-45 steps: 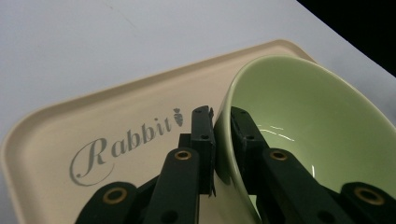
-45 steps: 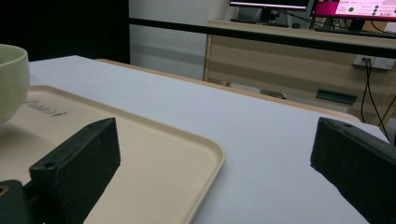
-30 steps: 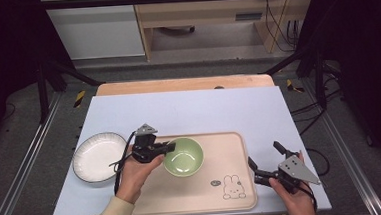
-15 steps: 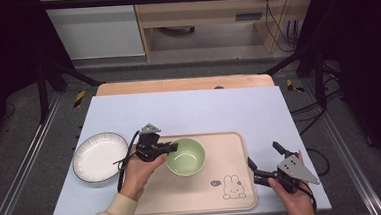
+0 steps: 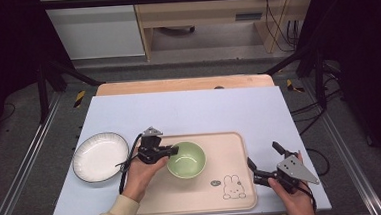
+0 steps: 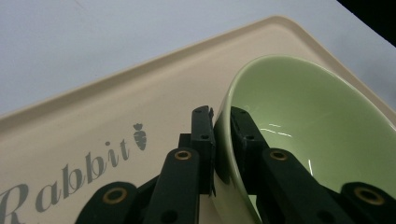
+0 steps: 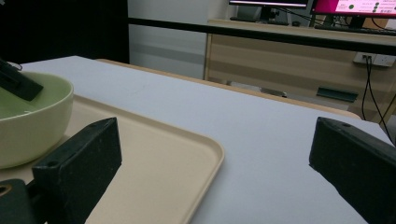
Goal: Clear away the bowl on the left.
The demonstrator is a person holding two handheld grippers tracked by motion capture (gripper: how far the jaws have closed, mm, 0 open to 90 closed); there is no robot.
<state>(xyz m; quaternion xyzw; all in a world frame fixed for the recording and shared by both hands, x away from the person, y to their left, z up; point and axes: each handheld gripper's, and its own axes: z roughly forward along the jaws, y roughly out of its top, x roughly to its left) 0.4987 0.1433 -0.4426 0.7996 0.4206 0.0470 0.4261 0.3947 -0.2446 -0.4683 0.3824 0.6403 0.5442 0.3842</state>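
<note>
Reaching in from the near edge, the person's two hands each hold a gripper over a pale blue table [image 5: 188, 107]. At the near right, the right gripper [image 5: 265, 162] sits just off the right rim of the beige tray [image 5: 184, 198], its jaws spread wide with nothing between them; in the right gripper view the tray's corner and bare table lie in the gap. The right hand [image 5: 294, 201] wraps the handle near the table's near right corner.

On the near part of the tray, a small grey mark and a rabbit drawing [image 5: 230, 186] lie right of centre. In the left gripper view, the word "Rabbit" with a little carrot [image 6: 140, 136] is printed on the tray floor.

Farther in, the left hand [image 5: 141, 173] comes over the tray's left side. The left gripper [image 5: 175, 150] is clamped on the left rim of the green bowl [image 5: 188, 161]: the left gripper view shows one jaw outside the wall and one inside, both pressed to it. The bowl is on the tray, left of its middle; whether it rests flat or is slightly raised I cannot tell.

Left of the tray, a white plate [image 5: 100, 156] lies on the table, apart from the tray.

Beyond the table's far edge stands a wooden desk [image 7: 299, 51] with lit screens [image 7: 355, 6] on it.
</note>
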